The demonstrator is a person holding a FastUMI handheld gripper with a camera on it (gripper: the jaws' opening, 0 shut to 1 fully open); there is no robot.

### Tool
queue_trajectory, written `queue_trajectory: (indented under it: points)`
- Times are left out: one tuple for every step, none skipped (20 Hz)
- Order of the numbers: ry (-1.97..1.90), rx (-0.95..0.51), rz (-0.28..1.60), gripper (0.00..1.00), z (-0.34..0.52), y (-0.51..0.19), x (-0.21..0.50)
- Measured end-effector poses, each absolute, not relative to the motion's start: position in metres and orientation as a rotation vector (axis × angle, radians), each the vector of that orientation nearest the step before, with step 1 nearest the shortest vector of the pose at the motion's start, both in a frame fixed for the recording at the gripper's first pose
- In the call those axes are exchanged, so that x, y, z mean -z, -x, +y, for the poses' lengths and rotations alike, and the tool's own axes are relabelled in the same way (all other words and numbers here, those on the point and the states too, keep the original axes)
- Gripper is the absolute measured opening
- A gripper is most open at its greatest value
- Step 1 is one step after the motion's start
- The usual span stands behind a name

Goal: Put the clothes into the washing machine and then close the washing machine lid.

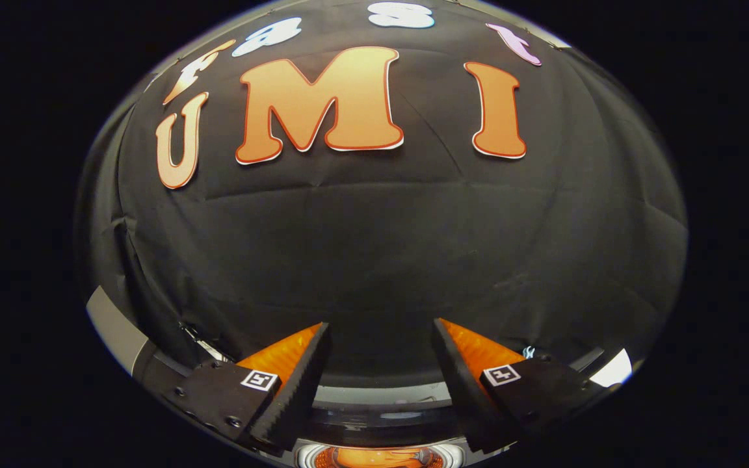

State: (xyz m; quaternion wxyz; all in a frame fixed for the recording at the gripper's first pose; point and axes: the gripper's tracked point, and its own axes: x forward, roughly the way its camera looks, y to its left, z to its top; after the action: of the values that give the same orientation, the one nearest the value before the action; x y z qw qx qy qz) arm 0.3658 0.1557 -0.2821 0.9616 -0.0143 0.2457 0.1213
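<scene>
Your tongs (381, 338) stand wide open, the 2 fingers (296, 383) well apart with nothing between them; they hold nothing.

Just under and between the fingers you can see the top of the washing machine (381, 394): a pale band, a dark glossy strip below it, and, nearest you, a round ringed part (378, 457) with something orange showing inside. That could be the drum opening with clothes already in it, or a window in the lid; you cannot tell which from here, nor whether the lid is up or down. More of the machine's grey edge (111, 331) curves away beside the left finger.

Beyond the fingers hangs the black cloth wall (381, 247) of the booth, creased, and your tongs point straight at it rather than down at the work.

Judging by empty tongs held above the machine, you are either between loads or about to deal with the lid. Your next move calls for tilting the tongs down so the opening and lid come into sight. If cloth is left outside, fetch it; if not, find the lid's edge and bring it down squarely, keeping the fingers out of the gap.
</scene>
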Motion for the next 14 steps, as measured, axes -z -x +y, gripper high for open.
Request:
queue_trajectory:
  points:
    - [0.029, -0.246, 0.500, 0.99, 0.1554, -0.3660, 0.2826]
    - [0.029, -0.247, 0.504, 0.99, 0.1551, -0.3657, 0.2831]
    - [0.029, -0.246, 0.505, 0.99, 0.1547, -0.3653, 0.2823]
    - [0.030, -0.247, 0.508, 0.99, 0.1551, -0.3655, 0.2826]
    - [0.030, -0.246, 0.509, 0.99, 0.1545, -0.3651, 0.2837]
    - [0.031, -0.246, 0.511, 0.99, 0.1534, -0.3637, 0.2822]
    - [0.031, -0.246, 0.513, 0.99, 0.1533, -0.3628, 0.2825]
    - [0.031, -0.246, 0.514, 0.99, 0.1532, -0.3630, 0.2830]
    - [0.032, -0.246, 0.515, 0.99, 0.1529, -0.3623, 0.2831]
    - [0.032, -0.246, 0.517, 0.99, 0.1529, -0.3629, 0.2834]
    - [0.032, -0.245, 0.519, 0.99, 0.1528, -0.3627, 0.2836]
    - [0.033, -0.245, 0.519, 0.99, 0.1523, -0.3608, 0.2843]
    - [0.035, -0.245, 0.520, 0.99, 0.1521, -0.3583, 0.2837]
    - [0.035, -0.239, 0.522, 0.99, 0.1504, -0.3561, 0.2838]
